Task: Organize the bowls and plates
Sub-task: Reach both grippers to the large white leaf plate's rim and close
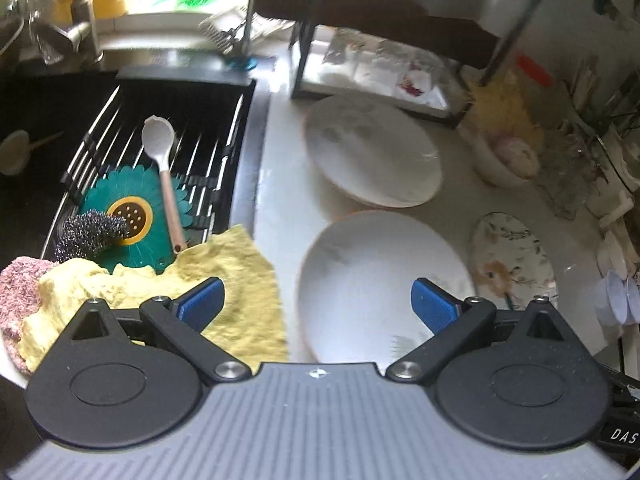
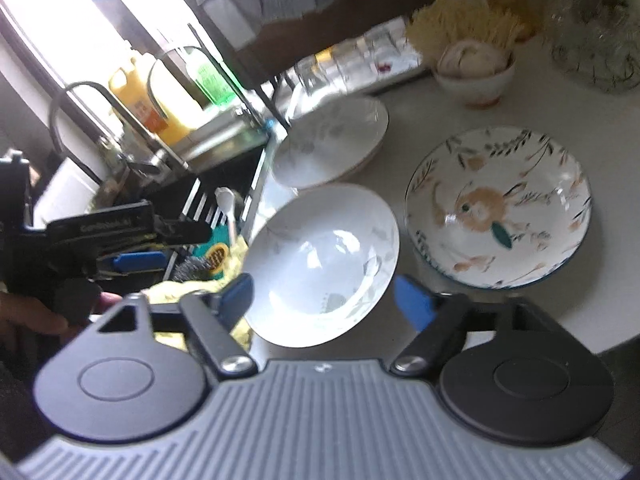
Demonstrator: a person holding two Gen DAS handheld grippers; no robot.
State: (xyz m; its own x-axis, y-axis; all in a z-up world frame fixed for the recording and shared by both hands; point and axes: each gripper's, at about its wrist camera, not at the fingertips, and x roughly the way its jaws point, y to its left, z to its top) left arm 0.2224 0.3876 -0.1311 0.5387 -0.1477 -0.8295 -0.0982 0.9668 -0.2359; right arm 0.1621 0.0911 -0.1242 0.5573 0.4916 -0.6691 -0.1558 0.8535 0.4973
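Note:
Three plates lie on the white counter. In the left wrist view the near white plate (image 1: 380, 276) is just ahead of my left gripper (image 1: 318, 302), which is open with nothing between its blue pads. Beyond it lies a second white plate (image 1: 372, 152), and to the right a floral plate (image 1: 512, 260). In the right wrist view my right gripper (image 2: 326, 302) hangs over the near rim of the near white plate (image 2: 324, 256), jaws apart and pads clear of it. The floral plate (image 2: 498, 212) is to the right and the far white plate (image 2: 332, 140) behind.
A small bowl (image 2: 474, 76) stands at the back by a black dish rack (image 1: 400, 20). On the left is the sink (image 1: 40, 120) with a wire rack, a spoon (image 1: 160, 152) and a scourer (image 1: 88, 232). A yellow cloth (image 1: 224, 276) lies at its edge. A hand (image 2: 32, 320) holds the left gripper (image 2: 182, 245).

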